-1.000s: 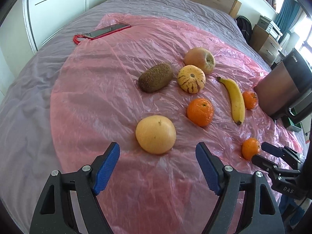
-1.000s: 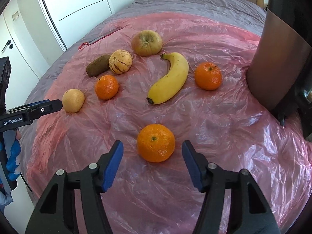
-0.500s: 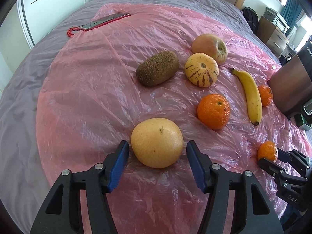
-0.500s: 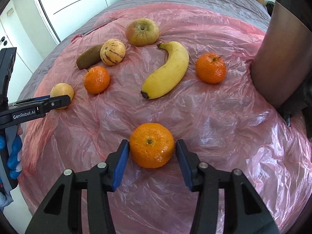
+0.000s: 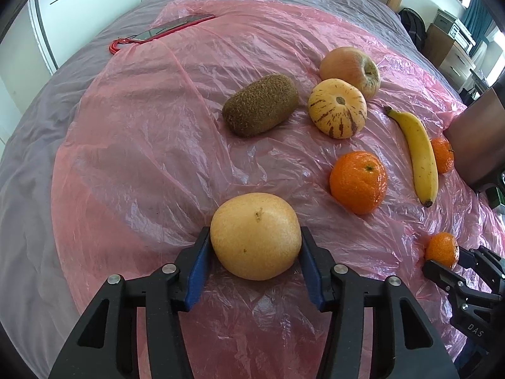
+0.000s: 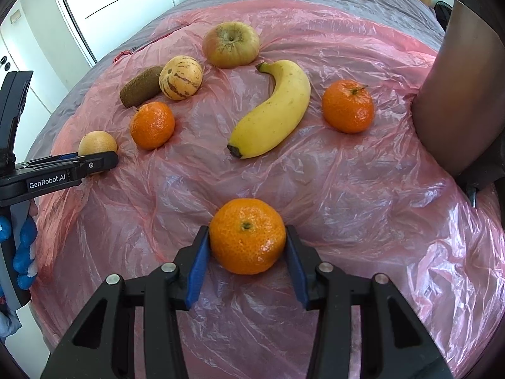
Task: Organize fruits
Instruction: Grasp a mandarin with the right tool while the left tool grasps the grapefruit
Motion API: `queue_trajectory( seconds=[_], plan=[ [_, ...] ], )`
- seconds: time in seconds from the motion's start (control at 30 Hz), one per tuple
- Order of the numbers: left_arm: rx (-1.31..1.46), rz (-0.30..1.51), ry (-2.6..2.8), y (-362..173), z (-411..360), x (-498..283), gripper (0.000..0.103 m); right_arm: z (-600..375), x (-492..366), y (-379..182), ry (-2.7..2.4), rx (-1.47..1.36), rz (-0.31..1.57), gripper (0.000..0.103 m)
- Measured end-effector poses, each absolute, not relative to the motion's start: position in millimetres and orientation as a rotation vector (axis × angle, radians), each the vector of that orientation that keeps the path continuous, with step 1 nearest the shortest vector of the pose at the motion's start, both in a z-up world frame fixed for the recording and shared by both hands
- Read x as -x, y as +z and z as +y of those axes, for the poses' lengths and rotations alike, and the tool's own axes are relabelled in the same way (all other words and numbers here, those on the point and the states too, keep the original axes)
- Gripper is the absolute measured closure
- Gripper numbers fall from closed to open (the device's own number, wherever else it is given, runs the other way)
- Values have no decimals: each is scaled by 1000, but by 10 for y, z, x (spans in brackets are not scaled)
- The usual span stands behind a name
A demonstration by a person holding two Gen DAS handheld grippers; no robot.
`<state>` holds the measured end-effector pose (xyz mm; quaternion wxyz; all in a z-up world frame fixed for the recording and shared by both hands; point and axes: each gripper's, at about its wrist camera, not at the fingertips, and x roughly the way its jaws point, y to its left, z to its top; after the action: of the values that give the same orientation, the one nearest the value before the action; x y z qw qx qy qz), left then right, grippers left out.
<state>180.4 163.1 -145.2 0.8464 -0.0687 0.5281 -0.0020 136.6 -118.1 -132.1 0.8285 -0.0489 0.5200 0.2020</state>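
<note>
Here, on a bed under a pink plastic sheet point(image 5: 132, 145), the left hand-held gripper point(image 5: 255, 252), jaws just closing, pinches a yellow pear point(image 5: 255, 235) near the sheet's left edge. The right hand-held gripper point(image 6: 247, 246) pinches a mandarin point(image 6: 247, 235); bare sheet lies around both.

Kiwi point(image 5: 260, 109) left of melon point(image 5: 337, 112), apple point(image 5: 348, 69) behind.

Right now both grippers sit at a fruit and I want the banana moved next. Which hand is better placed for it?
Probably the right gripper: the banana lies just beyond its mandarin. The left gripper, closed on the yellow round fruit, sits farther off.
</note>
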Motion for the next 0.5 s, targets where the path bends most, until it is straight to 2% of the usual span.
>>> queue_trajectory(
  seconds=[0.5],
  plan=[
    [151,1073,3,-1337,1652,-1711,56,-1268,-1386,-1267,464,53,1109,51]
  ],
)
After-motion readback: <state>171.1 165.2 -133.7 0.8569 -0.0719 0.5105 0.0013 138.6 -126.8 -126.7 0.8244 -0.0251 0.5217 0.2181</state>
